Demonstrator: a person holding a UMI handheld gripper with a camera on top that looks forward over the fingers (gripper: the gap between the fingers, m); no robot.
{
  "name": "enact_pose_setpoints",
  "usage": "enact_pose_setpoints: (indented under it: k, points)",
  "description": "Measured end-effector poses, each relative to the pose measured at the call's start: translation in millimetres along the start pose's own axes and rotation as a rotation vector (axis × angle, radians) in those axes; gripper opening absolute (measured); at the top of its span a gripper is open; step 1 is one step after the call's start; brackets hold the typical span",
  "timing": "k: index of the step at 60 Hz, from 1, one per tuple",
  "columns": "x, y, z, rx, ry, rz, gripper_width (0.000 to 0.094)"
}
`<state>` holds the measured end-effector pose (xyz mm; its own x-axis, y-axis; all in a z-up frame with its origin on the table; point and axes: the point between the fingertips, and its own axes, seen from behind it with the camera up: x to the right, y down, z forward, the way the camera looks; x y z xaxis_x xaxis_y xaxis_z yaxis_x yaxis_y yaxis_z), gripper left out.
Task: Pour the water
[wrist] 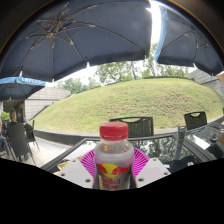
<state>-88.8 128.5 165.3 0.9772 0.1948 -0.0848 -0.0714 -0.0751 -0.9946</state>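
A clear plastic bottle [114,160] with a red cap [114,131] stands at the bottom centre of the gripper view, held upright between the two fingers of the gripper [114,166]. The magenta pads [88,163] press against it from left and right, so the fingers are closed narrow on the bottle's body. Its label [113,170] is red and yellow with a small emblem; the writing on it is too small to read, and no brand can be made out with certainty. Whether there is water inside cannot be told.

Beyond the bottle, across the lower middle of the frame, lies a dark glass-topped table [170,148] that mirrors the sky. Dark chairs [131,125] stand at its far side, one just behind the cap, another [195,119] toward the right edge, and more [18,140] at the lower left.

A grassy slope [130,102] fills the centre of the frame, with trees [120,72] along its top. Large dark patio umbrellas [85,35] span the upper half, a bright strip of sky [156,30] showing between two of them at the upper right. A low building [45,100] sits at the middle left under a blue canopy [20,85].
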Motion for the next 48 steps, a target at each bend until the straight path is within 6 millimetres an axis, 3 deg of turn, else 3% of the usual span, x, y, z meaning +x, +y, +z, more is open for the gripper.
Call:
enact_pose_setpoints:
  k: [4, 7, 8, 13, 14, 18, 23, 28, 36, 40, 43, 48]
  points:
    - [14.0, 13.5, -1.6, 0.015, 0.021, -0.043, 0.0410]
    - [11.1, 16.2, -8.4, 0.016, 0.019, -0.082, 0.0410]
    - [12.9, 20.5, 0.8, 0.018, 0.015, -0.091, 0.0410]
    - [19.1, 38.5, 9.6, 0.006, 0.003, -0.109, 0.0426]
    - [13.7, 37.8, 2.2, 0.000, 0.006, -0.107, 0.0426]
    - [18.8, 62.3, 10.4, -0.048, 0.001, -0.107, 0.0441]
    - [16.0, 55.6, 0.6, -0.009, -0.018, -0.088, 0.0442]
    - [17.7, 58.8, 7.2, -0.029, -0.021, -0.077, 0.0458]
    - [20.2, 63.4, 9.0, -0.087, -0.003, -0.118, 0.0568]
    - [25.1, 75.0, -4.3, -0.159, 0.008, -0.147, 0.0849]
    - [29.1, 69.7, -15.1, -0.160, 0.018, -0.128, 0.0814]
    - [26.5, 57.6, -46.6, -0.128, 0.032, -0.154, 0.0836]
